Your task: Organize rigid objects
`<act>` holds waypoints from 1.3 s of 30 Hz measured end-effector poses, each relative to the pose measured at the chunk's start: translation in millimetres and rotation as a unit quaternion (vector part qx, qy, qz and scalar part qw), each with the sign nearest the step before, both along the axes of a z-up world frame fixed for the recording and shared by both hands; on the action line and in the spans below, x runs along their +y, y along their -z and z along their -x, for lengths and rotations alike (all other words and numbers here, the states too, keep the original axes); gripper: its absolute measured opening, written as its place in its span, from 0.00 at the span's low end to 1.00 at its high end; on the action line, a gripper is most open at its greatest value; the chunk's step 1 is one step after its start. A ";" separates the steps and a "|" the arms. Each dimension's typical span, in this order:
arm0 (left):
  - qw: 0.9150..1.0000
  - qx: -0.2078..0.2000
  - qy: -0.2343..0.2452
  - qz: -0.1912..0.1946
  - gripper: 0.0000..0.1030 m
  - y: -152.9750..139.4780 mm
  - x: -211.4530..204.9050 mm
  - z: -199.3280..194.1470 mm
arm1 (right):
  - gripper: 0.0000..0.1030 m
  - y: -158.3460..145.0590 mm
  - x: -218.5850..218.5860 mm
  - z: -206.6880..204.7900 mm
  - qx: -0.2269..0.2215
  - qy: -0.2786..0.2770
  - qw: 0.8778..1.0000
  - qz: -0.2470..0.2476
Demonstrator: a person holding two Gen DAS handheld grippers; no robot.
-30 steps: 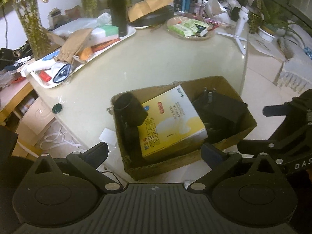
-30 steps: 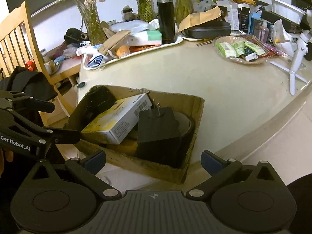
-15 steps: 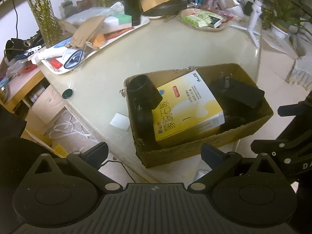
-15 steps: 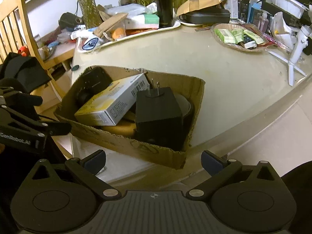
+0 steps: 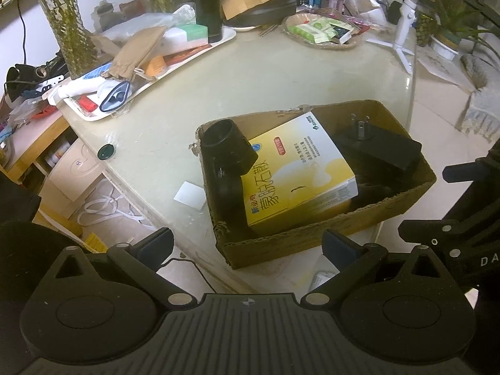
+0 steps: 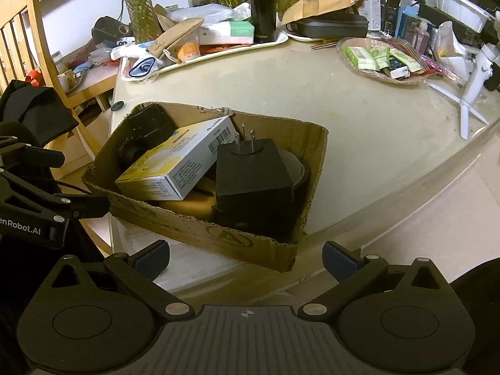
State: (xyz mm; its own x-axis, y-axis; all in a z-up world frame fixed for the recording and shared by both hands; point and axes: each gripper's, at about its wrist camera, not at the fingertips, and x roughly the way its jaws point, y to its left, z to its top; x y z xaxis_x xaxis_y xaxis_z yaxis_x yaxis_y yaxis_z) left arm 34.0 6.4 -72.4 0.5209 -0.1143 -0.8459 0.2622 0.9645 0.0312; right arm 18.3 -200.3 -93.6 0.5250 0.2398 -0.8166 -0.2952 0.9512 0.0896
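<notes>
**One box, three things inside, both tools wide open**

Left wrist view: The left tool is spread wide and holds nothing. It hangs near the front of one cardboard box. In the box are one yellow and white carton, one black plug block with two metal pins, and one black tube-shaped thing. The carton leans on the tube-shaped thing. The box sits at the edge of the pale worktop. Further back are one white tray full of small things, one dark bottle and one woven basket of packets. One small dark cap lies on the worktop, left of the box. Compared with a second ago, the box looks further from the tool and more of the worktop shows.

Right wrist view: The right tool is also spread wide and empty, near the box's front wall. The plug block stands upright in the box's right part, with its pins pointing up. The carton lies tilted beside it. One wooden chair stands at the left. One white tripod stands on the worktop at the right. Here too the box sits further off than a second ago.
</notes>
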 end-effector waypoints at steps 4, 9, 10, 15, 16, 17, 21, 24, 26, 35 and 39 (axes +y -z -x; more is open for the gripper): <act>1.000 0.000 0.001 0.000 1.00 -0.5 -0.6 0.3 | 1.00 0.1 -0.2 -0.3 0.000 0.003 1.000 -0.001; 1.000 0.000 0.002 0.000 1.00 -0.5 -0.6 0.4 | 1.00 0.2 -0.1 -0.4 0.000 0.003 1.000 -0.001; 1.000 -0.001 0.002 -0.001 1.00 -0.7 -0.9 0.4 | 1.00 0.3 -0.1 -0.4 0.000 0.003 1.000 0.000; 1.000 -0.001 0.003 -0.003 1.00 -0.4 -1.3 0.7 | 1.00 0.9 -0.7 -0.7 0.001 0.004 1.000 0.000; 1.000 -0.001 0.003 -0.002 1.00 -0.4 -1.4 0.7 | 1.00 0.7 -0.5 -0.9 0.001 0.004 1.000 0.000; 1.000 -0.001 0.003 -0.002 1.00 -0.6 -1.6 0.7 | 1.00 0.7 -0.5 -0.9 0.001 0.003 1.000 0.000; 1.000 -0.001 0.003 -0.003 1.00 -0.3 -1.4 0.7 | 1.00 1.0 -0.7 -0.8 0.001 0.003 1.000 0.000; 1.000 -0.007 0.004 -0.006 1.00 -1.7 -1.7 1.7 | 1.00 1.1 -0.7 -0.7 0.001 0.003 1.000 0.000; 1.000 -0.010 0.005 -0.007 1.00 -3.0 -2.2 2.1 | 1.00 1.1 -0.4 -0.8 0.001 0.003 1.000 0.000; 1.000 -0.013 0.008 -0.003 1.00 -4.3 -1.6 2.4 | 1.00 1.2 -0.3 -0.8 0.001 0.003 1.000 0.001; 1.000 -0.019 0.017 -0.015 1.00 -5.2 -6.0 5.3 | 1.00 1.0 0.0 -0.9 0.001 0.003 1.000 0.001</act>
